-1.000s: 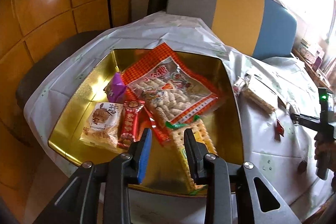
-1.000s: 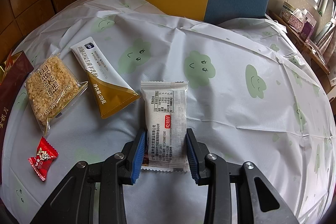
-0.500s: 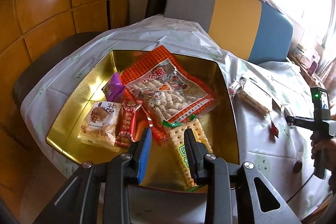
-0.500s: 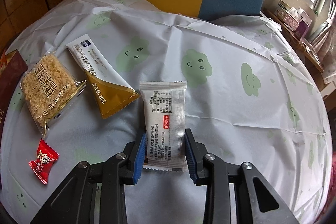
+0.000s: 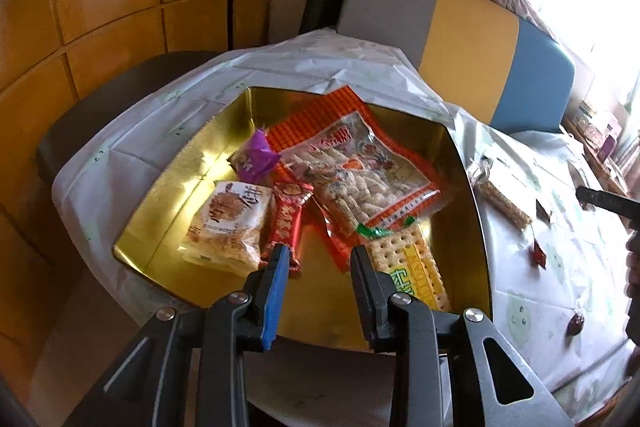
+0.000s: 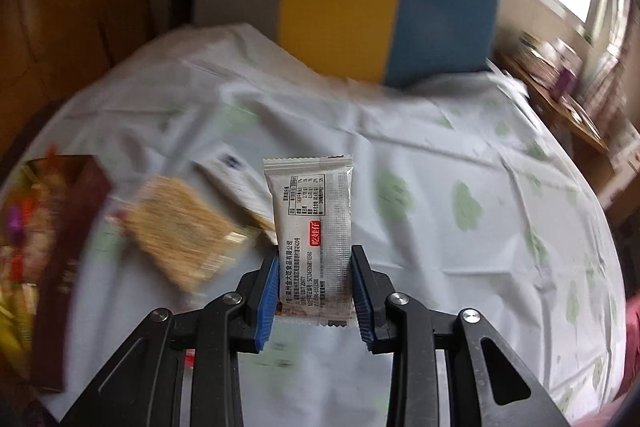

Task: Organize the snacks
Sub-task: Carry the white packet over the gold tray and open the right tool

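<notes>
**Tabletop and items resting on it**

The tabletop [image 5: 560, 291] is covered by a white cloth printed with pale green smiling clouds. A gold tray [image 5: 192, 187] sits at its left end. Just right of the tray lies a clear-wrapped rice cake [image 5: 504, 203]. Further right are a small red candy [image 5: 539, 254] and a dark wrapped sweet [image 5: 575, 323]. A white sachet [image 6: 236, 175] lies behind the rice cake, partly hidden.

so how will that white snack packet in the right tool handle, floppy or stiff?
Probably fairly stiff: the white snack packet stands straight above the right tool, gripped only at its lower part, without drooping. Likely light for its size, since an edge pinch carries it. The glossy wrapper may be slippery, so it could slide if the grip loosens.
</notes>
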Motion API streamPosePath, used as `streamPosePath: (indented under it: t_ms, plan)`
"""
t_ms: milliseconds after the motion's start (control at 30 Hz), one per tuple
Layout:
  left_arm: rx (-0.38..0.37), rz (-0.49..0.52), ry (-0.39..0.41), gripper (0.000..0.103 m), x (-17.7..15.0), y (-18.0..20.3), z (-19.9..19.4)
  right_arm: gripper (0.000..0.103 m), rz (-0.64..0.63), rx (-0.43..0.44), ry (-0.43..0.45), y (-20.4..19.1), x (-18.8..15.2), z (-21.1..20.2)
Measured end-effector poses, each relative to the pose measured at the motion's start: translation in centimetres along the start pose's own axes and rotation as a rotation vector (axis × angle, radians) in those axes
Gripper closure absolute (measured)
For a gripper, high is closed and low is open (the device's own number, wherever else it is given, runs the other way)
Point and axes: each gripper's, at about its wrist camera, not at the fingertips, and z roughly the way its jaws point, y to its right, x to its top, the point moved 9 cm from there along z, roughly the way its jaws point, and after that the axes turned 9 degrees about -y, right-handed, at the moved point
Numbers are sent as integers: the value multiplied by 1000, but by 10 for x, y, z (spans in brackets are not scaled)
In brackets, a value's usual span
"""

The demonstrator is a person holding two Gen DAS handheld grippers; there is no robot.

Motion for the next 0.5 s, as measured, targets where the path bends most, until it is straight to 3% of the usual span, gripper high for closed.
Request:
streamPosePath:
  t_ms: [300, 500]
  plan:
    - [16, -43, 55, 71, 6, -23, -20, 69, -204, 329, 63, -146, 13, -40]
    - [22, -77, 53, 71, 5, -38, -19, 69, -311, 434, 35, -220, 0, -46]
